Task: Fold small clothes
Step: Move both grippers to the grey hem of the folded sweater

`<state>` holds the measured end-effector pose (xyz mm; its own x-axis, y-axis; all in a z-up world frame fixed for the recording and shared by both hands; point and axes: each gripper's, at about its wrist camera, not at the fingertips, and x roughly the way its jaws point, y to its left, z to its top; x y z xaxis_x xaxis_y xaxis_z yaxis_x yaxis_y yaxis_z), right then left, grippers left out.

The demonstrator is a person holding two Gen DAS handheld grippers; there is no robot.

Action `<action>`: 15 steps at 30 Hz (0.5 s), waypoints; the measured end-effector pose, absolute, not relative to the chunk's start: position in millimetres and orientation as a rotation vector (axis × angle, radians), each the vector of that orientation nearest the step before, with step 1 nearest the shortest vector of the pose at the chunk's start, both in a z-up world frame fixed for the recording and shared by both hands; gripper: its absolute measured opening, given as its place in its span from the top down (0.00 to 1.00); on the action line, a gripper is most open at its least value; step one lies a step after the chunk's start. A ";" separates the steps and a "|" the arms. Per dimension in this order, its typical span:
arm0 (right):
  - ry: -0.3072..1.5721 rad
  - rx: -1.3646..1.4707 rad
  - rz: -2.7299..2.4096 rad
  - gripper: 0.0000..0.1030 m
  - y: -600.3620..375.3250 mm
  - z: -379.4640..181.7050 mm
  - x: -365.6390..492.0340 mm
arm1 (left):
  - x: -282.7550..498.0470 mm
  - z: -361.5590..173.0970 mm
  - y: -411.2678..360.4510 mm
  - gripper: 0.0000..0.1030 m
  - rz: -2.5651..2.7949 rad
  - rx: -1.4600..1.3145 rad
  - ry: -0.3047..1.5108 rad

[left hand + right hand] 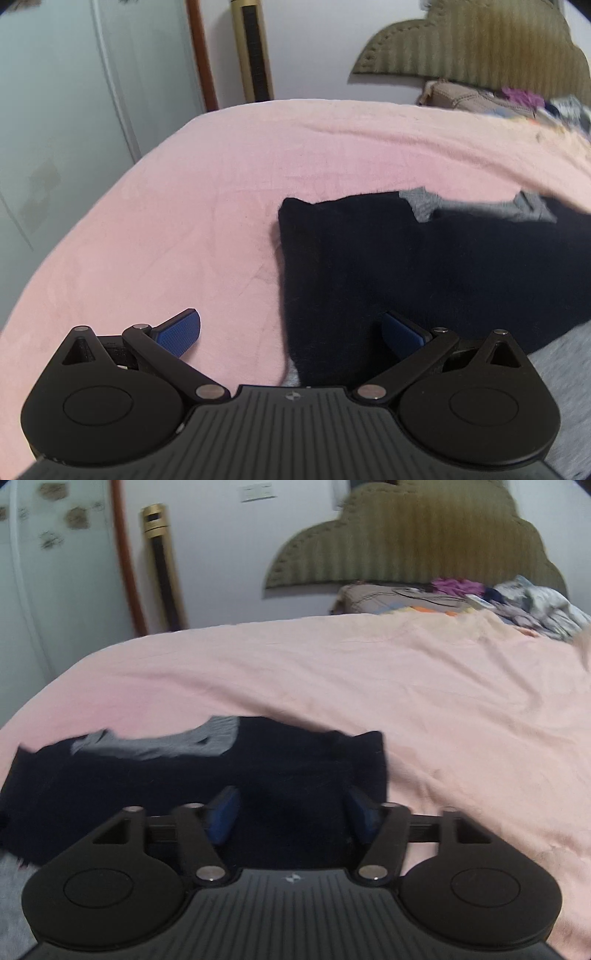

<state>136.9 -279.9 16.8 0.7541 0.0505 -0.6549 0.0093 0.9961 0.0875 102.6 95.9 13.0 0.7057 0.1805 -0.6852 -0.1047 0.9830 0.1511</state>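
Observation:
A dark navy garment [424, 266] [147, 775] with a grey neck band [480, 210] [166, 744] lies flat on the pink bed sheet [203, 221] [443, 709]. My left gripper [291, 332] is open wide over the garment's left edge: one blue pad is over the sheet, the other over the dark cloth. Over the garment's right corner, my right gripper [293, 818] is open, with dark cloth lying below and between its pads and nothing pinched. A grey cloth [561, 387] [11, 904] shows under the garment's near edge.
An olive padded headboard [480, 44] [406, 539] stands at the far end, with a pillow and a heap of mixed clothes [535, 602] before it. A gold tower unit [253, 51] [162, 565] and a pale wardrobe door [55, 110] stand left of the bed.

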 end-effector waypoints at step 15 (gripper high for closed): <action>0.720 0.136 0.114 0.24 -291.9 33.3 54.7 | 35.9 26.0 109.8 0.00 0.018 0.058 0.777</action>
